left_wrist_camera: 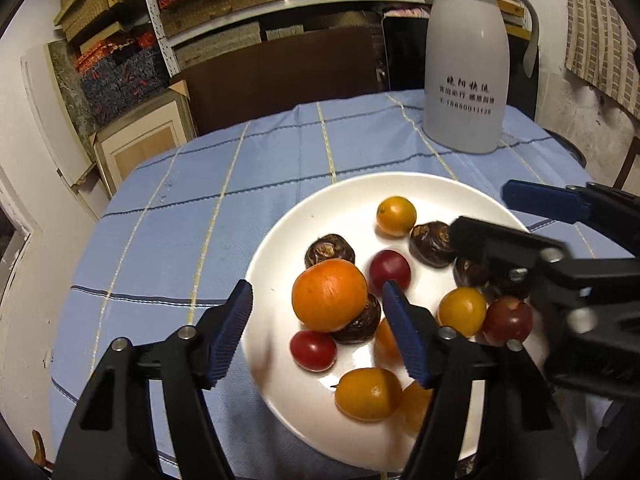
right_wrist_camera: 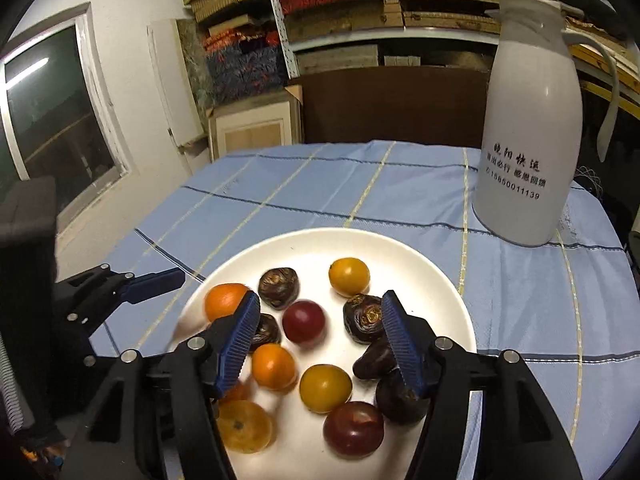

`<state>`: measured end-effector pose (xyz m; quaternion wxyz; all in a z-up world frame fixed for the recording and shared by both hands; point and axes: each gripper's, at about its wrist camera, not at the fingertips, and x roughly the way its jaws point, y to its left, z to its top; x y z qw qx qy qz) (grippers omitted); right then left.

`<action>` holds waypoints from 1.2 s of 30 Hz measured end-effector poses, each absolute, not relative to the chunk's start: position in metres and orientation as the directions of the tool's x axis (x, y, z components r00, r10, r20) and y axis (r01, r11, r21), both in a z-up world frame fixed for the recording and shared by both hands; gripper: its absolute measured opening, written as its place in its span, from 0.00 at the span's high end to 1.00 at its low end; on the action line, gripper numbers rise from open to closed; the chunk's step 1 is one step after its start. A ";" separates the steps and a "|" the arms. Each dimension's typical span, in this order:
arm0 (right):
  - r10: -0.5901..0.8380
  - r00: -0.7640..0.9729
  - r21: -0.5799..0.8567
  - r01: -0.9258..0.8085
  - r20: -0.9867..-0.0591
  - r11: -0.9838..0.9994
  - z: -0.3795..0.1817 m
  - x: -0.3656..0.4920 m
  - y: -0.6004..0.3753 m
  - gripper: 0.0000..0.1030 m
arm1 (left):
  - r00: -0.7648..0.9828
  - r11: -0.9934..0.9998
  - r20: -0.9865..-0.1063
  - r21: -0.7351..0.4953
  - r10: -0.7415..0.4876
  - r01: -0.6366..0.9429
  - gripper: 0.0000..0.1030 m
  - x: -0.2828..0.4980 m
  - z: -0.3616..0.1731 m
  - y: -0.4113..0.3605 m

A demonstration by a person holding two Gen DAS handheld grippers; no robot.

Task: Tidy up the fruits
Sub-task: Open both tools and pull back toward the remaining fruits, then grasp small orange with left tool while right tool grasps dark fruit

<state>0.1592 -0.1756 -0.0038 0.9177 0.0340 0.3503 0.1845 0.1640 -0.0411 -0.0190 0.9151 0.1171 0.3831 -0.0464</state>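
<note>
The white plate (left_wrist_camera: 280,236) sits toward the near edge of the tabletop (left_wrist_camera: 200,184), with bare blue cloth open to the far and left edges; a white jug (left_wrist_camera: 466,60) stands at the far right corner. My left tongs (left_wrist_camera: 318,320) gape around the big orange (left_wrist_camera: 330,295) without touching it. My right tongs (right_wrist_camera: 316,340) hang apart over the plate's middle, above a red fruit (right_wrist_camera: 303,321).
</note>
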 end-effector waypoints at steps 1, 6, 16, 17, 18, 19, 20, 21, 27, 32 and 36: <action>0.366 0.694 0.196 -0.314 -0.621 0.929 0.000 0.155 -0.179 0.38 | 0.708 0.968 -0.706 0.181 0.007 0.172 0.36 0.161 -0.015 -0.039; 0.378 0.724 0.207 -0.318 -0.577 0.925 0.023 0.124 -0.199 0.38 | 0.734 0.973 -0.679 0.164 -0.007 0.161 0.33 0.136 0.007 -0.027; 0.407 0.669 0.174 -0.388 -0.622 0.905 0.000 0.009 -0.210 0.31 | 0.763 0.972 -0.646 0.165 -0.022 0.167 0.16 0.043 0.017 0.014; 0.394 0.656 0.154 -0.394 -0.644 0.906 -0.010 0.002 -0.204 0.31 | 0.757 0.973 -0.653 0.160 -0.024 0.169 0.16 0.036 0.013 0.018; 0.382 0.647 0.134 -0.399 -0.660 0.907 -0.016 -0.002 -0.198 0.31 | 0.750 0.972 -0.661 0.160 -0.024 0.172 0.16 0.029 0.008 0.021; 0.373 0.626 0.109 -0.418 -0.685 0.902 -0.028 -0.007 -0.189 0.31 | 0.747 0.972 -0.665 0.160 -0.022 0.171 0.16 0.025 0.005 0.022; 0.359 0.617 0.087 -0.426 -0.701 0.901 -0.036 -0.009 -0.182 0.31 | 0.738 0.973 -0.674 0.151 -0.029 0.177 0.16 0.019 -0.001 0.025; 0.349 0.613 0.072 -0.430 -0.709 0.900 -0.040 -0.010 -0.176 0.31 | 0.733 0.972 -0.679 0.149 -0.032 0.181 0.16 0.017 -0.004 0.026; 0.318 0.570 0.051 -0.434 -0.758 0.900 -0.064 0.008 -0.151 0.31 | 0.709 0.974 -0.704 0.135 -0.034 0.181 0.16 0.008 -0.022 0.039; 0.302 0.551 0.059 -0.415 -0.778 0.908 -0.076 0.023 -0.140 0.31 | 0.696 0.976 -0.717 0.127 -0.034 0.179 0.16 0.012 -0.031 0.046; 0.292 0.532 0.061 -0.408 -0.795 0.911 -0.082 0.033 -0.137 0.59 | 0.687 0.974 -0.725 0.121 -0.044 0.190 0.16 0.012 -0.037 0.046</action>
